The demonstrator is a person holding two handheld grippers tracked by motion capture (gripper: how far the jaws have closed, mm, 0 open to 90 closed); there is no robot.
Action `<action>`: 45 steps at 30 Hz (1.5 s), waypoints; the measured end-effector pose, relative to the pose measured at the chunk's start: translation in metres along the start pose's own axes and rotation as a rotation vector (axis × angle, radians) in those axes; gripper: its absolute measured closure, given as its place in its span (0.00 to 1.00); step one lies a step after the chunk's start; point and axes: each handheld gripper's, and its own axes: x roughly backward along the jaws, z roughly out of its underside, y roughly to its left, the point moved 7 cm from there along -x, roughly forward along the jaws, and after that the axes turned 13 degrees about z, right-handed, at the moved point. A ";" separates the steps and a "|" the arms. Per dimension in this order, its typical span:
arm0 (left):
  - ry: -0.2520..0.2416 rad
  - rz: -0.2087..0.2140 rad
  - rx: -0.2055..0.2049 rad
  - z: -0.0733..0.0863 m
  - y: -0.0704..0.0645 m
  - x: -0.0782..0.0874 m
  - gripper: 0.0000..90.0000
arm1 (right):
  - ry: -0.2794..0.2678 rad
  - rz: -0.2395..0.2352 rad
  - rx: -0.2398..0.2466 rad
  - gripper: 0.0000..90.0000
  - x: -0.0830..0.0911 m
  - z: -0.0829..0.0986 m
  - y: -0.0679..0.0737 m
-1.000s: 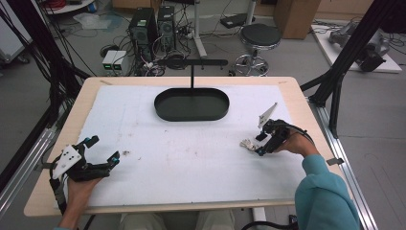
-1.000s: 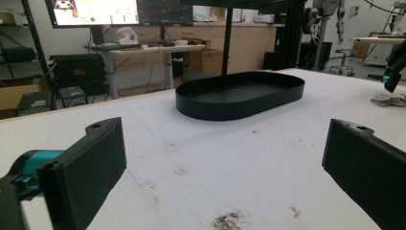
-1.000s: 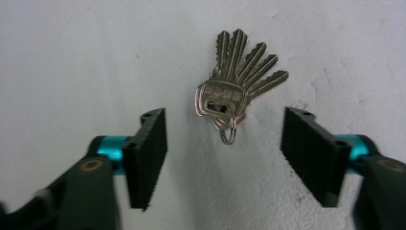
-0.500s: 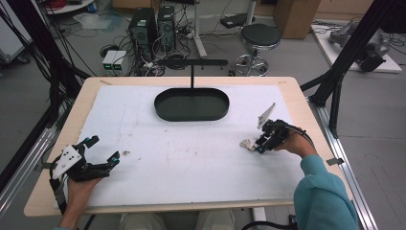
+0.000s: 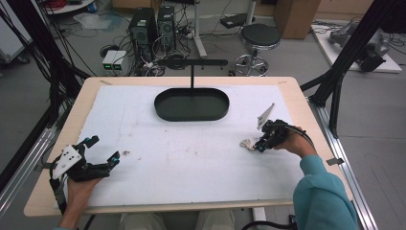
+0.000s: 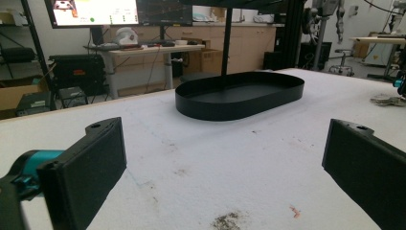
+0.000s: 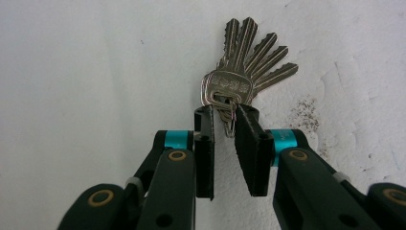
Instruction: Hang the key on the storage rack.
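Observation:
A bunch of several silver keys (image 7: 249,52) on a ring lies fanned out on the white table cover, at the right side of the table (image 5: 246,142). My right gripper (image 7: 225,120) has its jaws closed in on the ring and the key heads; it sits low on the cover (image 5: 258,145). My left gripper (image 5: 103,148) rests near the front left corner, open wide with nothing between its pads (image 6: 222,158). The keys also appear far off at the right edge of the left gripper view (image 6: 387,100).
A black oval tray (image 5: 191,118) with an upright stand stands empty at the back middle, also seen ahead of the left gripper (image 6: 239,108). The white cover (image 5: 191,163) carries small dark stains. A stool and computer cases stand on the floor beyond the table.
My right gripper has crept slightly toward the keys. The left gripper and the tray have not moved.

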 end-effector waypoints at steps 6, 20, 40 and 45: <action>0.000 0.000 0.000 0.000 0.000 0.000 0.02 | -0.001 0.000 -0.005 0.91 0.001 0.000 0.000; 0.000 0.000 0.000 0.000 0.000 0.000 0.02 | 0.005 0.017 -0.015 0.97 0.001 -0.001 0.000; -0.001 -0.001 0.001 0.000 0.000 0.000 0.02 | -0.084 0.044 -0.196 0.99 0.022 -0.013 0.002; -0.002 0.000 0.000 0.000 0.001 0.000 0.02 | -0.174 0.060 -0.239 0.99 0.043 -0.029 -0.002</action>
